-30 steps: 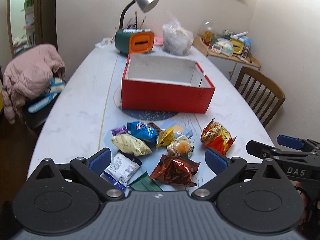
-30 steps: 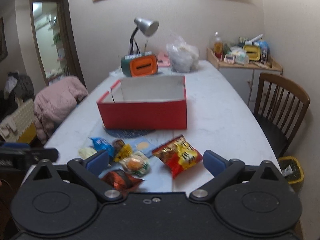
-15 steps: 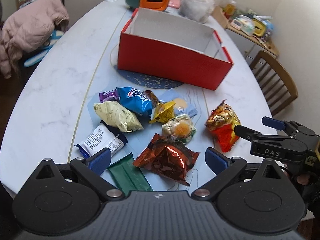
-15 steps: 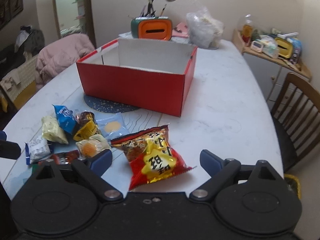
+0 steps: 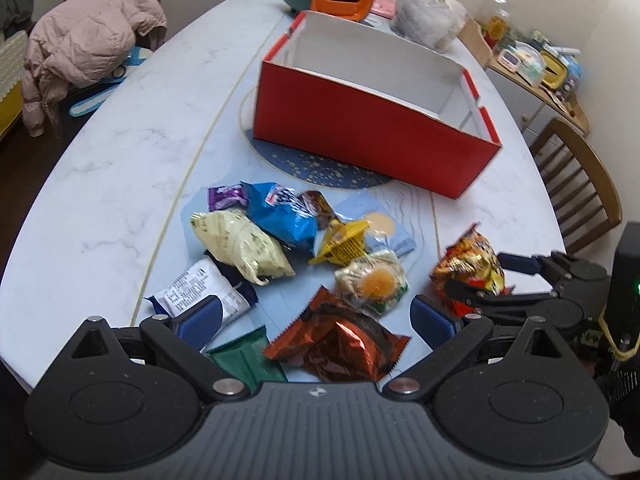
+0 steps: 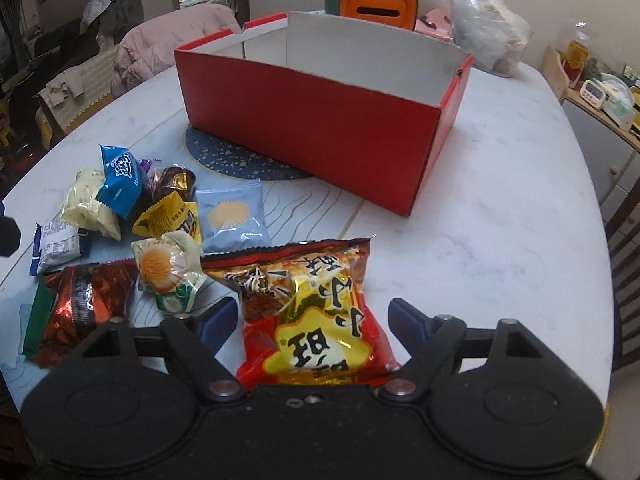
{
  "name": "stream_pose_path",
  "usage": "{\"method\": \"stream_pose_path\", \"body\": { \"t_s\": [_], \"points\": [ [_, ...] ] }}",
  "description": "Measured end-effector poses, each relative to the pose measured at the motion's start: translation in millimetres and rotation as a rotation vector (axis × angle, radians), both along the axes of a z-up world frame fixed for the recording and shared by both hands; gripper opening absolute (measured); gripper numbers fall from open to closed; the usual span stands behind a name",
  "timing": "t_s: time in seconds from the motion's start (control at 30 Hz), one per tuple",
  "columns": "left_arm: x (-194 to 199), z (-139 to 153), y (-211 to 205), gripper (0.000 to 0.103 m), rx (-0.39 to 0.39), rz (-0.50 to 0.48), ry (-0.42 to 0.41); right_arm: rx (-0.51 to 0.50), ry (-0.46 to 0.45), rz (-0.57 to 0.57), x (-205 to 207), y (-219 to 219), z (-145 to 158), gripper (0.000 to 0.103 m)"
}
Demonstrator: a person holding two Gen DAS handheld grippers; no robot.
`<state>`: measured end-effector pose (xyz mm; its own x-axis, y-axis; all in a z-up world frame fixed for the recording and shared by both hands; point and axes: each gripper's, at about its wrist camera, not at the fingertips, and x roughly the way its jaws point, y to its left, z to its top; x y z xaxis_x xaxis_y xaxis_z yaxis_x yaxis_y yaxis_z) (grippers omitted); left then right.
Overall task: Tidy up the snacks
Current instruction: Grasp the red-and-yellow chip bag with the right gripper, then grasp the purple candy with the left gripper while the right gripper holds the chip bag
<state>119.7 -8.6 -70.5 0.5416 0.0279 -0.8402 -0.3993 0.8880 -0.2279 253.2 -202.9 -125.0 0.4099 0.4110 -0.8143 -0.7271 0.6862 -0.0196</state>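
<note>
Closing in on the red-and-yellow chip bag, our right gripper has its jaws still well apart but narrowing, one blue pad on each side of the bag, and we cannot see either pad pressing the foil yet, so we judge nothing is held. In the right wrist view that bag lies flat on the table in front of the red box, on the near side of it, with the box open at the top and showing only white inner walls. We read the box as the place the snacks are meant to go, which is why we take the largest, loosest bag first: it sits apart from the others and leaves room for both fingers. Further from the box's near right corner, the small packets crowd together: a blue pouch, a pale yellow pouch, a yellow wrapper, a light blue sachet, a round cake in clear wrap and a copper foil bag. Turning to the left wrist view, our left gripper hangs with its jaws wide apart and empty over the copper foil bag, which lies on the near side of the red box, between the two pads but untouched as far as we can tell. From here the right gripper shows beside the chip bag, to the near right of the box. We keep the left one waiting there, ready for the next packet.
</note>
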Motion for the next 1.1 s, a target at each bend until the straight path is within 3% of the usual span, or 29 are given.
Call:
{"method": "stream_pose_path", "body": {
  "t_s": [0.2, 0.57, 0.67, 0.83, 1.1],
  "points": [
    [-6, -10, 37, 0.100, -0.071, 0.148, 0.032, -0.001, 0.013, 0.013, 6, 3, -4, 0.077],
    [-30, -21, 94, 0.100, -0.094, 0.348, 0.045, 0.006, -0.015, -0.021, 3, 8, -2, 0.067],
    [-26, -17, 99, 0.100, -0.058, 0.313, 0.020, 0.007, -0.028, -0.038, 1, 9, 0, 0.062],
    [-9, -12, 90, 0.100, 0.020, 0.177, -0.007, 0.008, -0.031, -0.051, -2, 7, 0, 0.060],
    [29, -8, 79, 0.100, 0.026, 0.060, -0.022, 0.038, -0.045, -0.097, -5, 1, 9, 0.060]
  ]
}}
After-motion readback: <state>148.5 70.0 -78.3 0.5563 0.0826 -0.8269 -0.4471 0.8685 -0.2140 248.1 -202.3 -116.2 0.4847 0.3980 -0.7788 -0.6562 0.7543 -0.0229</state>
